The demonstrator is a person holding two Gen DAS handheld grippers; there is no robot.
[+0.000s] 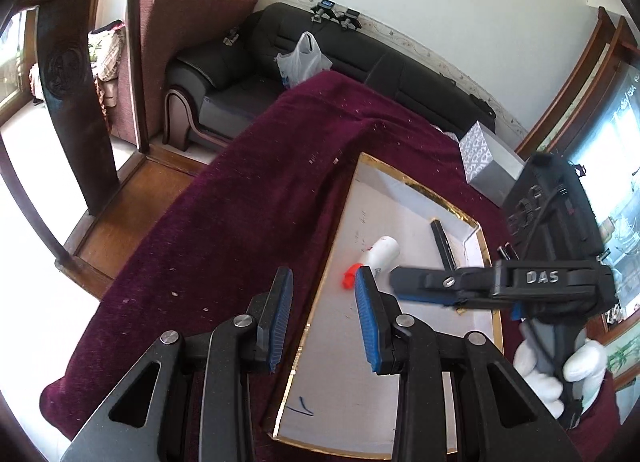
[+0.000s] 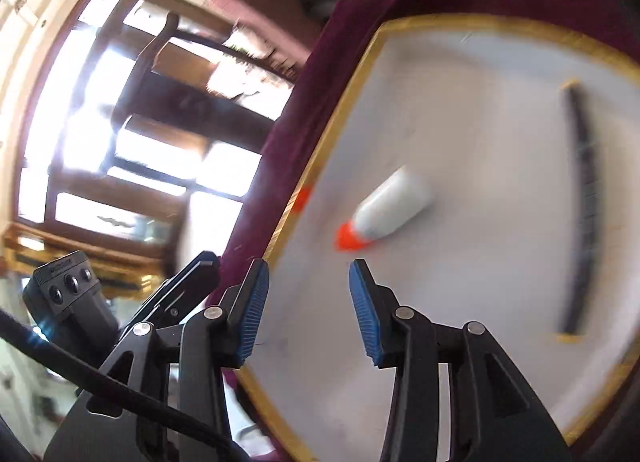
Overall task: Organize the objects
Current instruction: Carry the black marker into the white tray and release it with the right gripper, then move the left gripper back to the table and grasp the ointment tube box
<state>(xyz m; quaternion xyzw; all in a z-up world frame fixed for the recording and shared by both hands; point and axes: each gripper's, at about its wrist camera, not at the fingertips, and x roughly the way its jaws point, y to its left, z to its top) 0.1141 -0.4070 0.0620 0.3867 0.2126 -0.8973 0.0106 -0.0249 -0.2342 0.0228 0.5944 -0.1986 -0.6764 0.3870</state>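
A white bottle [image 1: 382,254] with an orange cap [image 1: 349,276] lies on its side in a shallow white tray with a gold rim [image 1: 360,342]. A long black strip [image 1: 442,240] lies in the tray's far corner. My left gripper [image 1: 324,276] hangs open over the tray's left edge, nothing between its blue pads. My right gripper [image 1: 400,286] reaches in from the right, just beside the bottle. In the right wrist view the right gripper [image 2: 310,266] stands open and empty, with the bottle [image 2: 394,204] just ahead on the tray [image 2: 460,302] and the black strip [image 2: 584,202] at the right.
The tray rests on a maroon cloth [image 1: 240,202] covering the table. A patterned tissue box [image 1: 476,154] stands behind the tray. Beyond are a black sofa [image 1: 360,54] with a plastic bag [image 1: 304,58] and a wooden chair [image 1: 76,102]. A white-gloved hand [image 1: 560,374] holds the right gripper.
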